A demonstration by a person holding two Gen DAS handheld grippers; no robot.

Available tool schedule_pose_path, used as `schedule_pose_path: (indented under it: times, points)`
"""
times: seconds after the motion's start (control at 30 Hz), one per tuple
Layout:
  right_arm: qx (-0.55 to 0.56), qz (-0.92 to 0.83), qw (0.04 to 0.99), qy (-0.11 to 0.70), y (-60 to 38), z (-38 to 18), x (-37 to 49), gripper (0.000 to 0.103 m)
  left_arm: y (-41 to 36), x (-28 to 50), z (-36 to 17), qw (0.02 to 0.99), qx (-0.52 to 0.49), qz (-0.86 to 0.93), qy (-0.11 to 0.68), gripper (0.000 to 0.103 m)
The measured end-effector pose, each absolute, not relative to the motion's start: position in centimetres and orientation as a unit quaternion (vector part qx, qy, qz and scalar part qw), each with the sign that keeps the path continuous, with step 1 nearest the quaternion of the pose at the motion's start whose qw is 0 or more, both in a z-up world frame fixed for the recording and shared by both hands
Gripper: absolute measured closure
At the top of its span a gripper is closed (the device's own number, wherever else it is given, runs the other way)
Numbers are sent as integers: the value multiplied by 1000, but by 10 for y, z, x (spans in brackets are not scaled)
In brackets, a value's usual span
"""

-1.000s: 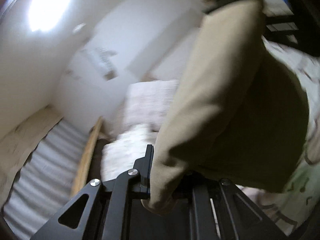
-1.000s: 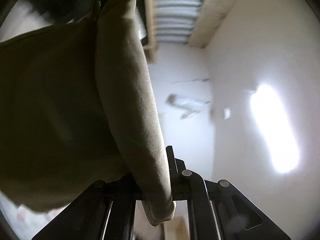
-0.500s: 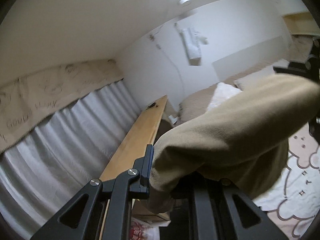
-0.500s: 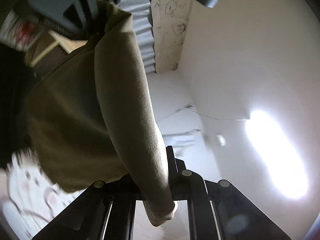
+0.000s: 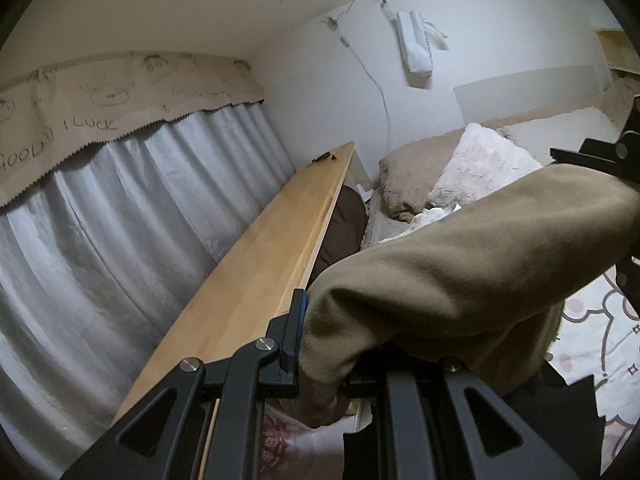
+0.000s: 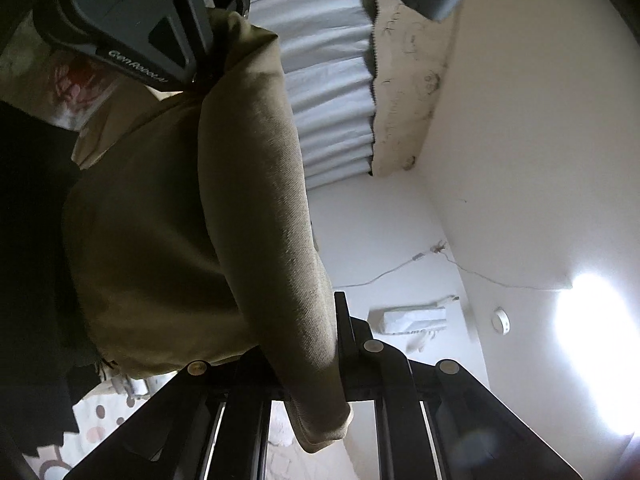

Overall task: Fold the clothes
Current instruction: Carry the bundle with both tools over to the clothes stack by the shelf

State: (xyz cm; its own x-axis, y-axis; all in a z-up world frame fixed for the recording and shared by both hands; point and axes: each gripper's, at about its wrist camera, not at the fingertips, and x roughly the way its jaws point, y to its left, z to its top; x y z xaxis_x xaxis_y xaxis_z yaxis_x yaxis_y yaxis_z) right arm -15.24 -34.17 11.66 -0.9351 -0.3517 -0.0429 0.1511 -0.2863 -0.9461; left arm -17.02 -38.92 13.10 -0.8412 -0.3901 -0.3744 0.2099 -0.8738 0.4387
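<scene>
Setting: a small white-walled bedroom, a bed [image 5: 600,344] with a cartoon-print sheet below, seen from both wrist views. Item: one olive-khaki garment [image 5: 460,264], of knit or brushed cotton by its look, held up in the air above the bed and stretched between the two tools, its lower part hanging loose beneath the taut top edge. Handling, as judged: light, soft and limp, not slippery and not fragile; it will sag wherever it is unsupported, so it is best taken at corners or along a hem, as it is now, with the span kept taut so the fold line falls straight. Left tool [image 5: 320,364]: jaws closed down to the thickness of the cloth, clamped on one bunched end of the garment, a short tail of fabric poking out below the grip. Right tool [image 6: 316,376]: likewise narrowed onto the opposite end, a ribbed edge hanging just past its fingers [image 6: 344,344]. Each tool is visible from the other's view at the far end of the cloth. Surroundings: a long wooden shelf [image 5: 256,272] along the bedside, grey pleated curtains [image 5: 104,240] behind it under a hand-drawn paper banner [image 5: 112,100], pillows [image 5: 472,168] at the head of the bed, a white wall unit [image 5: 416,48] with a trailing cable.
</scene>
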Motion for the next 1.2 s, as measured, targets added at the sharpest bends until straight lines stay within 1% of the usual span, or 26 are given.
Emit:
schedule_pose_path:
  times: [0.13, 0.27, 0.37, 0.47, 0.63, 0.73, 0.83, 0.93, 1.03, 1.13, 1.17, 1.2]
  points:
    - [-86, -799, 147, 576, -352, 122, -167, 94, -390, -178, 133, 162, 222, -942, -191, 90]
    - [-107, -803, 135, 571, -339, 118, -155, 94, -384, -150, 131, 143, 187, -950, -207, 90]
    - [-119, -803, 138, 568, -319, 97, -145, 94, -371, -108, 99, 132, 174, -944, -249, 90]
    - [-140, -790, 153, 576, -296, 48, -100, 94, -357, -62, 56, 139, 170, -930, -294, 90]
    - [-139, -787, 205, 565, -276, -1, -21, 94, -345, 13, -1, 158, 164, -913, -338, 90]
    - [-145, -771, 230, 576, -274, -21, 14, 94, -345, 37, -27, 169, 174, -895, -375, 90]
    - [-139, -757, 251, 587, -280, -35, 29, 94, -352, 39, -50, 170, 201, -877, -402, 90]
    - [-109, -754, 263, 592, -285, -41, 31, 94, -360, 40, -71, 171, 225, -859, -427, 89]
    - [-28, -757, 294, 582, -287, -35, 29, 94, -365, 36, -73, 162, 234, -857, -429, 89]
    - [88, -766, 356, 528, -287, -9, 22, 93, -373, 27, -63, 148, 250, -871, -396, 89]
    - [112, -770, 374, 504, -284, 1, 18, 91, -376, 25, -62, 146, 253, -872, -392, 89]
    - [133, -774, 392, 479, -281, 12, 14, 85, -378, 24, -61, 145, 256, -873, -388, 89]
